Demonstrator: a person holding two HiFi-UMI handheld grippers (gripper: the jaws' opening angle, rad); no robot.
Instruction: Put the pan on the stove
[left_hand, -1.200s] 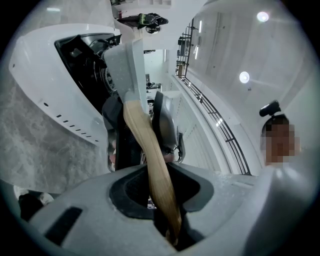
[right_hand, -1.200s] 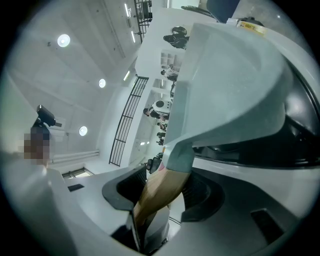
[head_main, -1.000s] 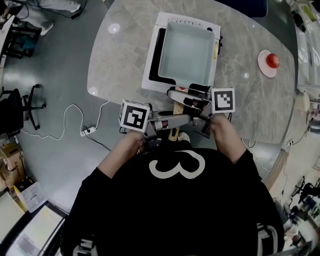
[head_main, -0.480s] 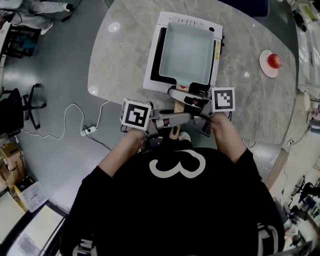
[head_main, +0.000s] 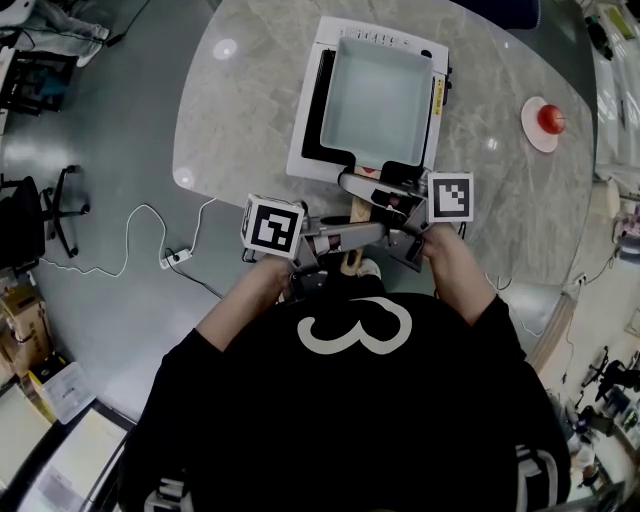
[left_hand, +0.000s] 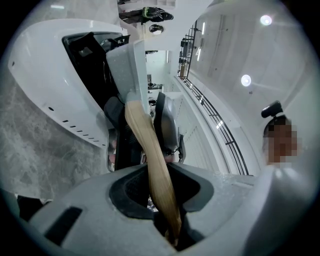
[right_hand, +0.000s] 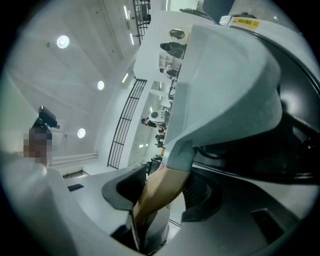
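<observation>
The pan (head_main: 372, 95) is set on the stove (head_main: 305, 150) on the worktop (head_main: 240, 120), so placing is judged nearly done. Its wooden handle (left_hand: 150, 150) is clamped by the left claw (left_hand: 160, 190) and the right claw (right_hand: 160, 192). Next, both grips are to be released gently and drawn clear.

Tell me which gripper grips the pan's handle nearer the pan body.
The right gripper: it clamps the wooden handle right where it joins the pan. The left gripper holds it farther back, near its free end.
</observation>
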